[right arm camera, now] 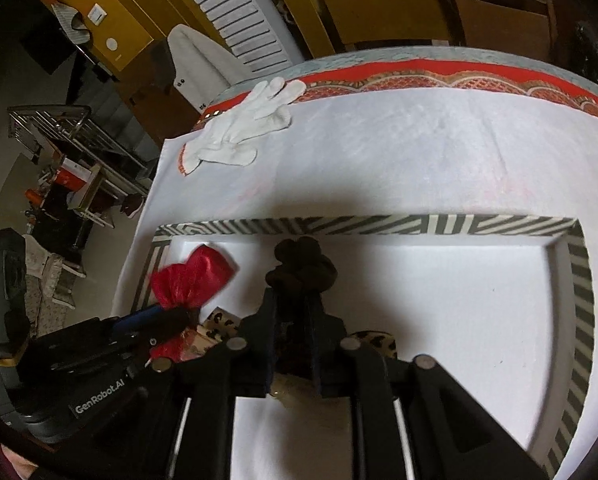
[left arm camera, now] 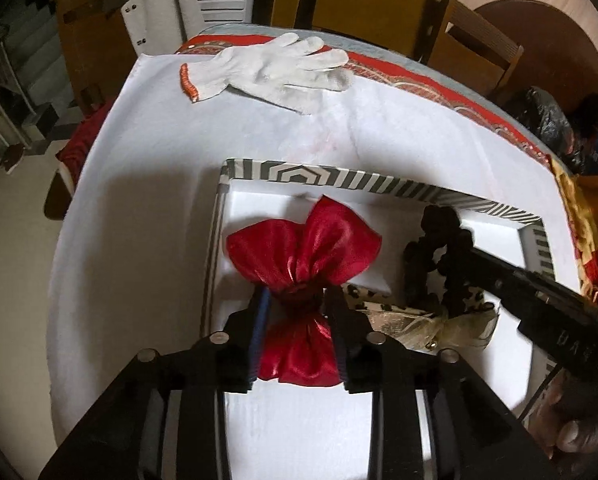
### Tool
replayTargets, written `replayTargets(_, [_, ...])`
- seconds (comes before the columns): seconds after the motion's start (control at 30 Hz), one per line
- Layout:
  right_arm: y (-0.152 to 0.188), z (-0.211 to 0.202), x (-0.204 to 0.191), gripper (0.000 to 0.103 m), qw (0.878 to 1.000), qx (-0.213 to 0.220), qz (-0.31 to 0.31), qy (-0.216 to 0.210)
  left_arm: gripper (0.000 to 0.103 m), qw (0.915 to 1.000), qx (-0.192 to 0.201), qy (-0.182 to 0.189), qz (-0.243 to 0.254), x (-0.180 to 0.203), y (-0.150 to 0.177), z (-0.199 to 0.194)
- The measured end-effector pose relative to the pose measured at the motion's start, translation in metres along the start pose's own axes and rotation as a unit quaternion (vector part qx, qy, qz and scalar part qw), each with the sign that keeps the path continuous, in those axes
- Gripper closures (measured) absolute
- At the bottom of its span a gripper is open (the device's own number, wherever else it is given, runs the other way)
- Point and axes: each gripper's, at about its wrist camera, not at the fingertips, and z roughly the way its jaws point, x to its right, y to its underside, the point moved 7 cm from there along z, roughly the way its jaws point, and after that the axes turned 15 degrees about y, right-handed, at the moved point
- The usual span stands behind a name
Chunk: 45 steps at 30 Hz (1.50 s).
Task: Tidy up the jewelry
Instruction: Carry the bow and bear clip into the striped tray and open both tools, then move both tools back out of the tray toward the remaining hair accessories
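Note:
My left gripper is shut on the tied neck of a shiny red pouch, held over the white inside of a box with a black-and-white striped rim. My right gripper is shut on a dark brown beaded piece, which also shows in the left wrist view. The red pouch and left gripper show at the left of the right wrist view. A leopard-print pouch with a gold bow lies in the box between the grippers.
A white work glove lies at the far side of the white cloth, and shows in the right wrist view. A red patterned cloth borders the table's far edge. Chairs and shelving stand beyond.

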Motion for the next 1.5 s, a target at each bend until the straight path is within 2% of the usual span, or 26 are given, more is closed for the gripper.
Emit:
replayTargets(0.03, [0.001,0.000,0.001,0.077,1.000,-0.002,-0.003,0.001,0.071,1.0000,0.003,-0.001,-0.001,-0.001,0.001,-0.002])
replayTargets(0.07, [0.002,-0.001,0.001,0.065,1.000,-0.004,-0.007,0.003,0.067,1.0000,0.006,-0.003,-0.003,-0.001,0.001,-0.004])
replayTargets(0.1, [0.004,-0.003,0.002,0.059,1.000,-0.005,-0.011,0.007,0.066,0.9999,0.009,-0.006,-0.002,-0.001,0.001,-0.005])
replayTargets(0.27, [0.014,-0.023,0.010,0.058,1.000,0.009,-0.013,0.018,0.066,0.9996,0.015,-0.023,0.008,0.005,0.008,-0.020])
replayTargets(0.4, [0.029,-0.048,0.016,0.049,1.000,0.020,-0.009,0.019,0.066,0.9989,0.026,-0.033,0.019,0.013,0.017,-0.038])
replayTargets(0.5, [0.045,-0.067,0.016,0.048,0.999,0.028,-0.014,0.014,0.066,0.9986,0.030,-0.037,0.021,0.020,0.028,-0.049])
replayTargets(0.7, [0.079,-0.106,0.023,0.042,0.998,0.053,-0.016,0.030,0.066,0.9980,0.031,-0.044,0.033,0.035,0.058,-0.063])
replayTargets(0.83, [0.101,-0.120,0.031,0.042,0.998,0.054,-0.012,0.033,0.066,0.9975,0.029,-0.050,0.040,0.043,0.077,-0.069])
replayTargets(1.13, [0.143,-0.157,0.046,0.039,0.997,0.063,-0.003,0.041,0.066,0.9980,0.022,-0.036,0.046,0.063,0.113,-0.083])
replayTargets(1.5, [0.189,-0.194,0.072,0.037,0.995,0.066,-0.021,0.065,0.066,0.9963,0.043,-0.043,0.061,0.085,0.146,-0.105])
